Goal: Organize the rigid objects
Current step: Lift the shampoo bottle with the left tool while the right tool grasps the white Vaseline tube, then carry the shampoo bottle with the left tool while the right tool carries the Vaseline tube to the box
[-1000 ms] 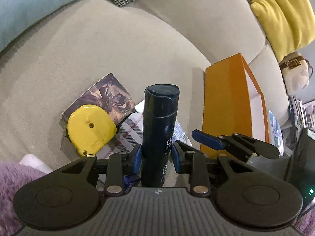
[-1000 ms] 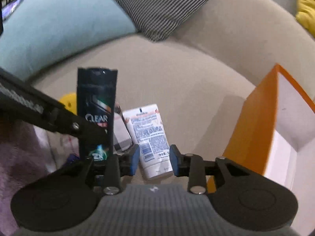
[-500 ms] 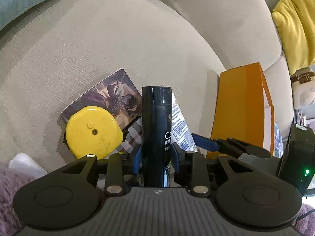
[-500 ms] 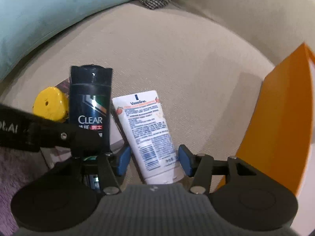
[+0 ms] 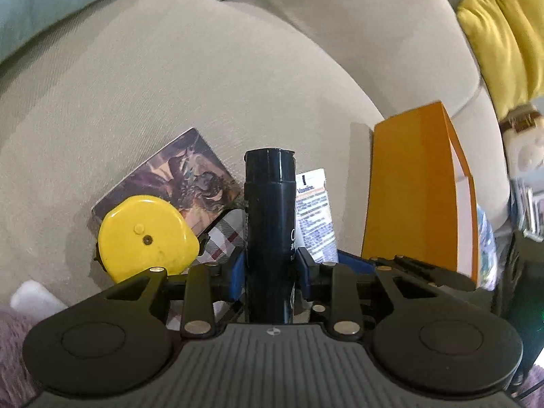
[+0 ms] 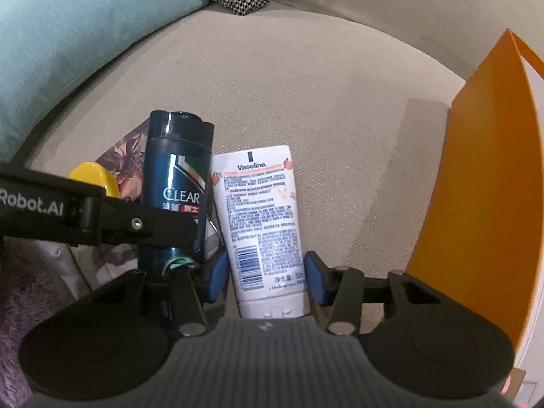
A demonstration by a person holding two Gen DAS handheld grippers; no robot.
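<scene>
Beige sofa seat (image 6: 306, 78); orange box (image 6: 482, 176).

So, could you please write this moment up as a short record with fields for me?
surface: beige sofa seat
left gripper: shut on the dark shampoo bottle, held upright
right gripper: jaws just closing, astride the white Vaseline tube, a gap visible on the right
tube: lying flat beside the bottle
nearby: yellow tape measure on a picture card
container: orange box, to the right
</scene>
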